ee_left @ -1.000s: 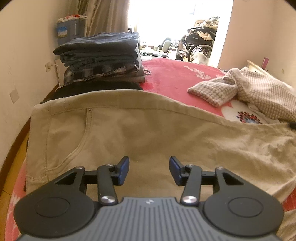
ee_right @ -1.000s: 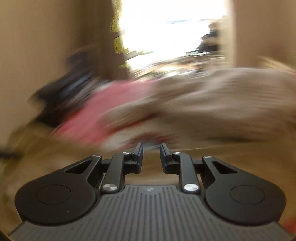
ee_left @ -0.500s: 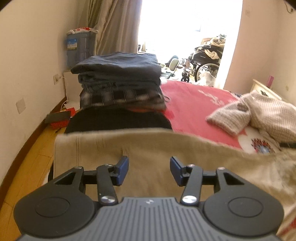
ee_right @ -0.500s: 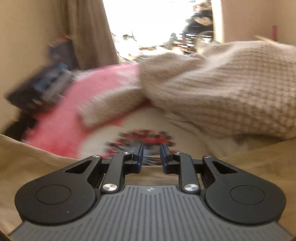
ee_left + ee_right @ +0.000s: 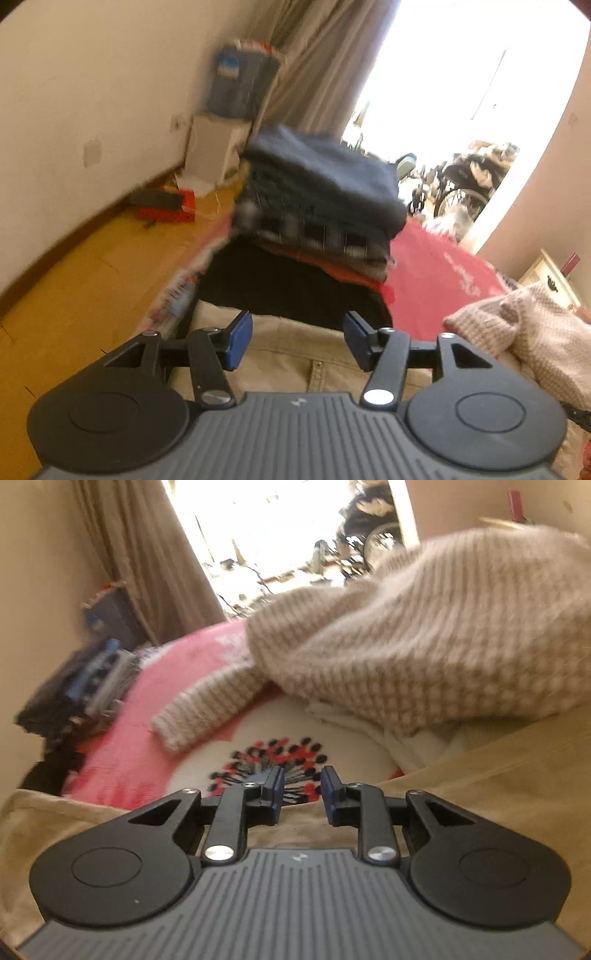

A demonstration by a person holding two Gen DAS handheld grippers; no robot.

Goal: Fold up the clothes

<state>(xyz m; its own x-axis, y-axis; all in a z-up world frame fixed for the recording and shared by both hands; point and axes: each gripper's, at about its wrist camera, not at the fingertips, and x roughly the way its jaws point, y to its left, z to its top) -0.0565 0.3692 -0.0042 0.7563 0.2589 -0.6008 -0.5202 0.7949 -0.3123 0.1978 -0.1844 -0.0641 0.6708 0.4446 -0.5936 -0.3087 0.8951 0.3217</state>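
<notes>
Khaki trousers (image 5: 288,354) lie spread on the bed under both grippers; a rivet and seam show near their edge. My left gripper (image 5: 297,328) hovers over that edge, its jaws opening wide with nothing between them. In the right wrist view the trousers (image 5: 498,782) fill the lower part. My right gripper (image 5: 303,779) stands open by a narrow gap over their far edge, with nothing gripped. A beige knit sweater (image 5: 424,646) lies crumpled beyond it and also shows as the sweater (image 5: 524,325) at the right of the left wrist view.
A stack of folded clothes (image 5: 321,192) sits on a black garment (image 5: 288,288) at the bed's far left corner. The bed has a red blanket (image 5: 436,273) with a flower print (image 5: 273,760). Wooden floor (image 5: 92,288), a white cabinet (image 5: 218,147) and a wheelchair (image 5: 465,184) lie beyond.
The left gripper has risen, rolled and drawn back to the trousers' edge, its jaws spreading wider. The right gripper swung over to the trousers' far edge and rolled slightly.
</notes>
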